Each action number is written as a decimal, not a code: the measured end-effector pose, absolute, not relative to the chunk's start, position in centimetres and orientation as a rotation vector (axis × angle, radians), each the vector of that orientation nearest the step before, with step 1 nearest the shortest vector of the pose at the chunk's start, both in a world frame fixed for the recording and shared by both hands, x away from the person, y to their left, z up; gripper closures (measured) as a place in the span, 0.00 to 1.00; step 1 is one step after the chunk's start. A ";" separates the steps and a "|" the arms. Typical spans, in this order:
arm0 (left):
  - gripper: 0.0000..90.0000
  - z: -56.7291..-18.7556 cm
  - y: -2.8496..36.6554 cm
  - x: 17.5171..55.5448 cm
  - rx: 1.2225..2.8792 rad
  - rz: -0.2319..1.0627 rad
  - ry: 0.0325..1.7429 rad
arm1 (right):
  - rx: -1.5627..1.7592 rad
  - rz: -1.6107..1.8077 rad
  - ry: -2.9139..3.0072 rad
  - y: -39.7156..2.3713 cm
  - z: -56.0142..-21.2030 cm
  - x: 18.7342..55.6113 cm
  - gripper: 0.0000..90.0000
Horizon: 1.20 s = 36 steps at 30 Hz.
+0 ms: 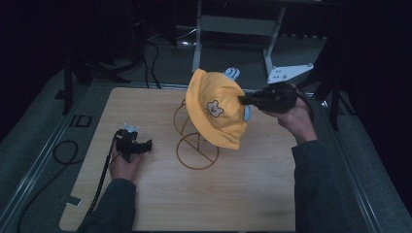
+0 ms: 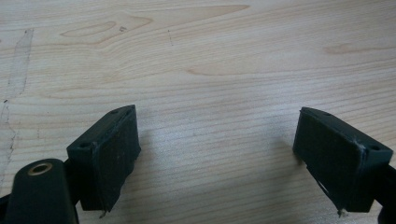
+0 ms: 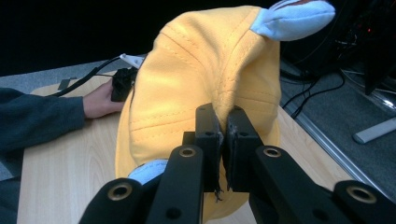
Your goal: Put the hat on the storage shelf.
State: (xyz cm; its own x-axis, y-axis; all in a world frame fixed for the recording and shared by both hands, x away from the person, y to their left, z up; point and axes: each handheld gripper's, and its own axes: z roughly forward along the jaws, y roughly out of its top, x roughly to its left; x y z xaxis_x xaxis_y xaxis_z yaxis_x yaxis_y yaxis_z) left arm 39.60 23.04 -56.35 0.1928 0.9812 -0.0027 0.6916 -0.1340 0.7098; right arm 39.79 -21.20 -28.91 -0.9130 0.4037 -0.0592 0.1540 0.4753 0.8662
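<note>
Taking the wire stand near the middle of the wooden table as the landmark: well to its left, the left gripper rests low over the wood in the person's left hand, its cable trailing back off the table's near-left edge. In the left gripper view its two black pads stand wide apart with bare wood grain between them — released, holding nothing.

The stand itself is a thin brass-coloured frame of loops, with a ring-shaped foot lying flat on the table on its near side.

Over the stand's upper loop and just to its right hangs the yellow hat, lifted clear of the table, its brim drooping toward the ring foot. A small bear face is stitched on the front, and a pale blue ear pokes up at the far side of the crown.

Right of the stand, the right gripper comes in level from the person's right hand. In the right gripper view its jaws are clenched on a fold of the hat's yellow cloth — the fabric pinched between the pads.
</note>
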 end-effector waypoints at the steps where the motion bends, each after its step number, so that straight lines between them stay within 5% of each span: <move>1: 0.16 -56.3 23.0 39.6 1.894 0.647 1.560 | 0.480 1.401 2.470 -20.9 -29.0 40.0 0.95; 36: 0.16 -56.3 23.1 39.6 1.898 0.645 1.559 | 0.456 1.169 2.614 -10.7 -30.2 41.8 0.94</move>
